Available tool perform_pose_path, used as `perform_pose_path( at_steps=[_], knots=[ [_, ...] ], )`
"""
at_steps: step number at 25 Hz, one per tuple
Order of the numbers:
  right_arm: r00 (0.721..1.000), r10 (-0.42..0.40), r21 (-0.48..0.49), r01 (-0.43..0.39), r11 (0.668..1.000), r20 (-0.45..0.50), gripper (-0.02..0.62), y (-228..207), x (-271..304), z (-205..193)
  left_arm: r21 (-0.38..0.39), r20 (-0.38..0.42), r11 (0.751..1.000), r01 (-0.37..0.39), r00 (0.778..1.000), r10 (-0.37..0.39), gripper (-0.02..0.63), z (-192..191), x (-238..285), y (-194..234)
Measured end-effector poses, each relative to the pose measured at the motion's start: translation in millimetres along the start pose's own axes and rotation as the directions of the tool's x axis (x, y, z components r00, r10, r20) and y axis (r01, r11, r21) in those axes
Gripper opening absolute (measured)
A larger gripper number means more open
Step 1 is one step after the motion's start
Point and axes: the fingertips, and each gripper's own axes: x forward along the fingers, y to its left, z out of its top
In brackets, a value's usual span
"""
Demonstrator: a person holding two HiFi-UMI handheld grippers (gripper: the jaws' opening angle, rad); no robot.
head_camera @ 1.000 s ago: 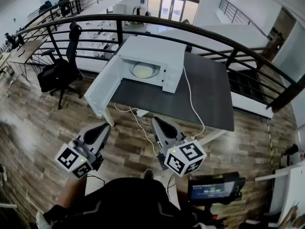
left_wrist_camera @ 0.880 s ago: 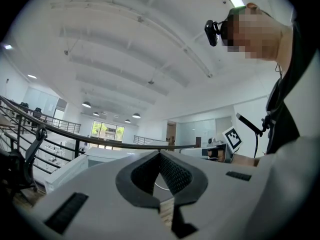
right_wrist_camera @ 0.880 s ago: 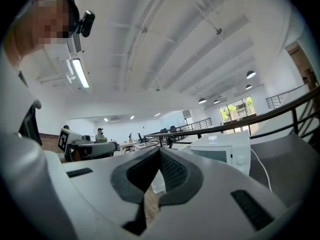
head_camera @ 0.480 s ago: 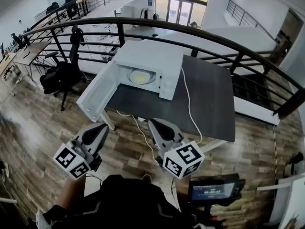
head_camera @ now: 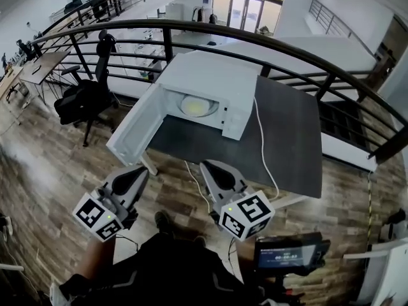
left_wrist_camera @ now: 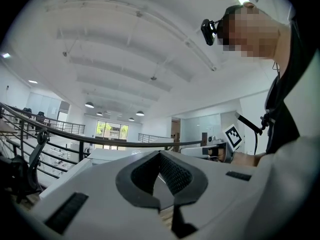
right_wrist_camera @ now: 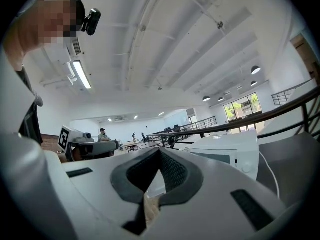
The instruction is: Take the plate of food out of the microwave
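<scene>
1. Nearest, the left gripper (head_camera: 139, 173) and the right gripper (head_camera: 209, 167) are held level side by side. Both pairs of jaws are closed on nothing.
2. Over the last second the person has stepped forward. A shoe (head_camera: 162, 222) now shows on the wooden floor and the grippers sit closer to the edge of the worktop (head_camera: 287, 139). This looks like the approach, with no reach begun.
3. On the dark worktop stands the white microwave (head_camera: 210, 75), its door (head_camera: 137, 129) swung wide open to the left.
4. Inside its cavity sits the plate of food (head_camera: 196, 105), pale and round, untouched and well apart from both grippers.
</scene>
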Motion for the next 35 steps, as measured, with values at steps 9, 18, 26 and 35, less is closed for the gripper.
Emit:
perform_pose_path(
  at_steps=[9,18,26,35],
  knots=[
    [0.999,-0.029,0.016,0.029,0.999,0.015,-0.011,-8,88,7,0.004,0.031,0.999,0.032,0.999,-0.032,0.002,14,7,87],
    [0.996,-0.089,0.051,0.088,0.995,0.026,-0.011,-24,164,9,-0.008,0.057,0.997,0.073,0.996,-0.073,0.002,25,12,164],
    [0.988,-0.152,0.032,0.152,0.988,0.011,-0.011,-24,202,13,-0.042,0.069,0.991,0.13,0.99,-0.126,0.002,26,14,204],
    [0.987,-0.162,0.087,0.163,0.983,-0.017,-0.011,-62,225,6,-0.07,0.049,0.992,0.104,0.994,-0.101,0.002,21,48,228]
  ],
)
